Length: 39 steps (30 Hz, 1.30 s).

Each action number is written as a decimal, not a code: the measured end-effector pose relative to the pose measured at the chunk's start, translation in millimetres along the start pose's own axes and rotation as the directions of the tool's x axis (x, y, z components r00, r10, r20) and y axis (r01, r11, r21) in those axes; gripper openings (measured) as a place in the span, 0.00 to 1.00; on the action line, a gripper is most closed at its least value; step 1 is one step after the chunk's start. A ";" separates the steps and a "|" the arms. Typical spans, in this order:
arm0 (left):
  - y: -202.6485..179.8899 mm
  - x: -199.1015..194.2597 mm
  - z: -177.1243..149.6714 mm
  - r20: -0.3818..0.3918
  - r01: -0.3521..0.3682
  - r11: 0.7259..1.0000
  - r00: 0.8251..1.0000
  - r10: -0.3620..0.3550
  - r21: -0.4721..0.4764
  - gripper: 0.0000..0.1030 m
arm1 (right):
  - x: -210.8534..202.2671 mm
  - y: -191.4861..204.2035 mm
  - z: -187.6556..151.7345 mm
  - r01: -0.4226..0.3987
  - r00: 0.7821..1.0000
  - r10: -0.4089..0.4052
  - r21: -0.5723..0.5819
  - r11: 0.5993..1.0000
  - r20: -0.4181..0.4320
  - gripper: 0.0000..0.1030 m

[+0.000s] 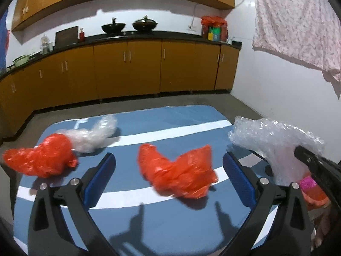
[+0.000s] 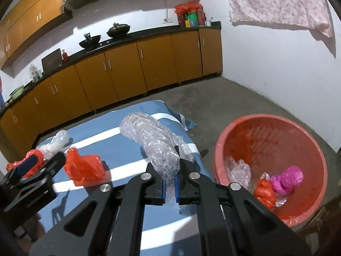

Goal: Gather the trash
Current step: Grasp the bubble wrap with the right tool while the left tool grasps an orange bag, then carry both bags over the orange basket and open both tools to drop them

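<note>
My right gripper (image 2: 169, 188) is shut on a long wad of clear bubble wrap (image 2: 152, 140) and holds it above the right end of the blue striped table (image 2: 119, 149); the wad also shows in the left wrist view (image 1: 275, 143). My left gripper (image 1: 169, 170) is open above the table, with a crumpled red plastic bag (image 1: 177, 172) lying between and just beyond its fingers. A second red bag (image 1: 42, 157) and a clear plastic wad (image 1: 96, 133) lie at the table's left. A red basin (image 2: 221, 147) on the floor to the right holds several pieces of trash.
Orange kitchen cabinets (image 1: 127, 68) with a black counter run behind the table. Two woks (image 1: 130, 25) stand on the counter. A flowered cloth (image 1: 298, 21) hangs on the right wall. Grey concrete floor (image 2: 223, 100) lies between the table, the basin and the cabinets.
</note>
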<state>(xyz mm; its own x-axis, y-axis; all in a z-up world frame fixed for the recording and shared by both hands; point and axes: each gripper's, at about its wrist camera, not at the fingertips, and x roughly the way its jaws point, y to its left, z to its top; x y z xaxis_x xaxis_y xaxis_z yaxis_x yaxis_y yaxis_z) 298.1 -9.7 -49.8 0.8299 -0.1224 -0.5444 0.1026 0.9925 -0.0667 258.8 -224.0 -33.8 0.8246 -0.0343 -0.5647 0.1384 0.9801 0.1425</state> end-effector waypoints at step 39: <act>17.2 -70.2 -3.6 -0.053 0.105 0.994 0.993 -0.106 -0.022 0.10 | -81.3 -17.0 0.5 -0.047 0.995 0.045 0.013 0.999 0.084 0.06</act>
<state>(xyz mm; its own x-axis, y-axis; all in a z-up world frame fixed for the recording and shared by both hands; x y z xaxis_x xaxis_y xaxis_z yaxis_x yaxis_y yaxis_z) 239.6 16.0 -15.8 0.7842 -0.2271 -0.5774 0.1777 0.9738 -0.1417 189.7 -238.0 10.1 0.8731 -0.0062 -0.4875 0.1071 0.9779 0.1794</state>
